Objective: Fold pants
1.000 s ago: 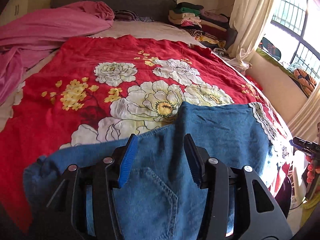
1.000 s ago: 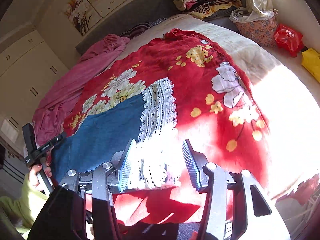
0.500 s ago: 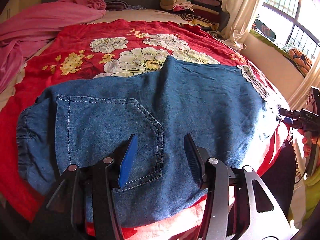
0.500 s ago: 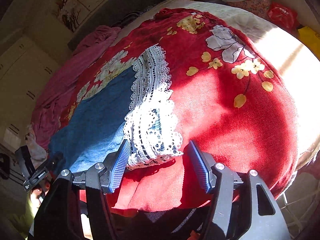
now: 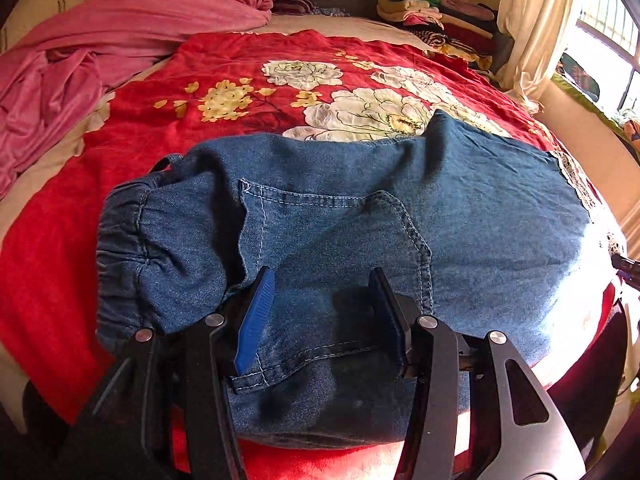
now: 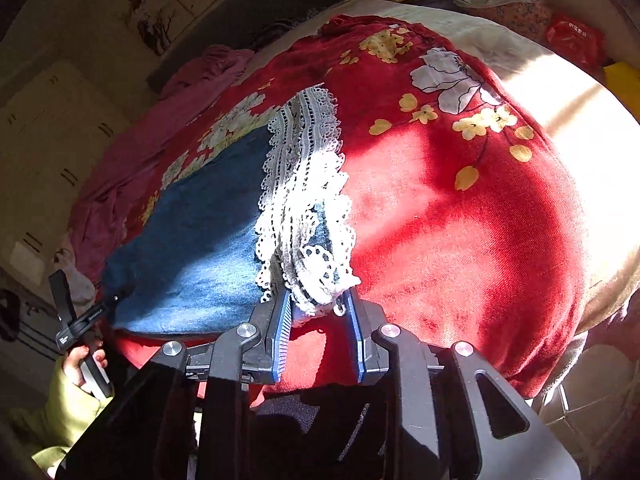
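Blue denim pants (image 5: pixel 360 208) lie folded leg over leg across the near side of a bed, elastic waistband (image 5: pixel 120 248) at left, back pocket (image 5: pixel 332 264) facing up. My left gripper (image 5: pixel 320 280) is open, its jaws spread over the pocket near the waist edge. In the right wrist view the same pants (image 6: pixel 200 232) end in white lace cuffs (image 6: pixel 308 208). My right gripper (image 6: pixel 318 298) has its jaws narrowed around the lace cuff end, with the lace sitting between the fingertips; they do not look fully clamped.
A red floral bedspread (image 5: pixel 240 92) covers the bed. A pink blanket (image 5: pixel 100 36) is heaped at the far left. Stacked clothes (image 5: pixel 432 16) sit by the headboard, a curtain and window at right. A red bag (image 6: pixel 576 40) lies on the floor beyond the bed.
The left gripper has dropped lower and closer over the back pocket. The right gripper has moved in onto the lace cuffs and its jaws have narrowed around them.
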